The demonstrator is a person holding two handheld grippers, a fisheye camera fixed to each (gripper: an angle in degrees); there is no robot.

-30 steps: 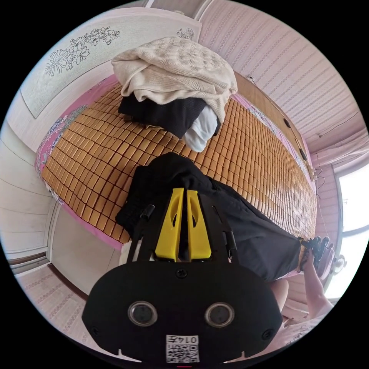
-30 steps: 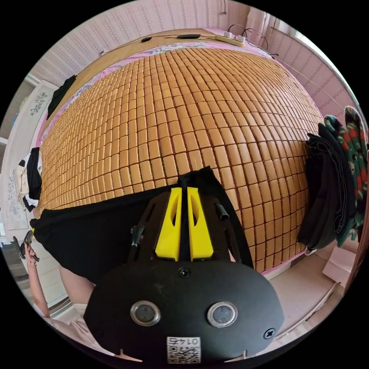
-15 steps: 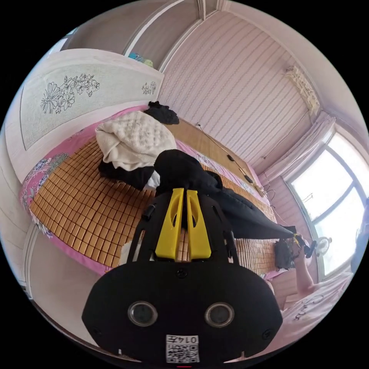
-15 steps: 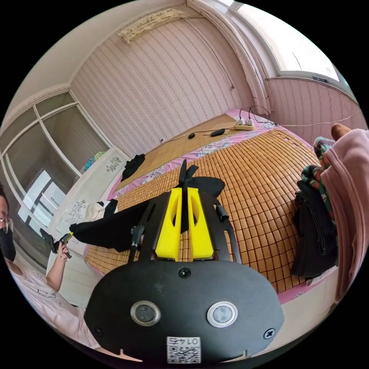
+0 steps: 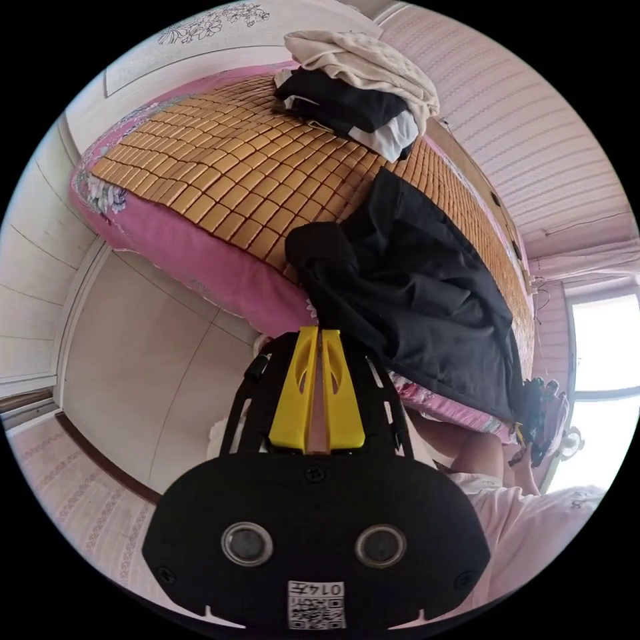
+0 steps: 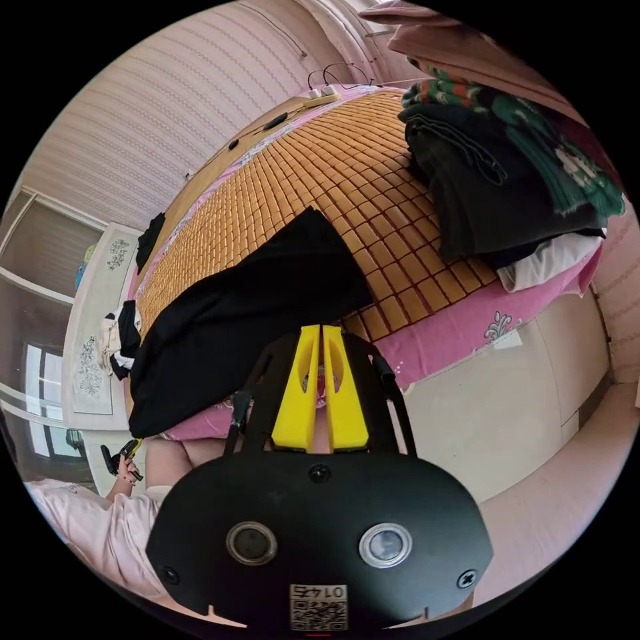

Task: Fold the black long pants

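The black long pants lie spread along the near edge of the bed's bamboo mat, partly hanging over the pink side. One end tapers down to my left gripper, whose yellow jaws are shut on the cloth at their tips. The other end runs to the right gripper, held in a hand. In the right gripper view the pants stretch across the mat, and my right gripper is shut on their edge at the bed's rim. The left gripper sits at the far corner.
A pile with a cream knit on top sits at one end of the bed. A stack of dark and green clothes sits at the other end. A power strip lies at the far side. The person's pink shirt is close by.
The pants were held up in the air half a second ago. Both grippers have come down to the bed's edge and the pants now lie spread on the mat.
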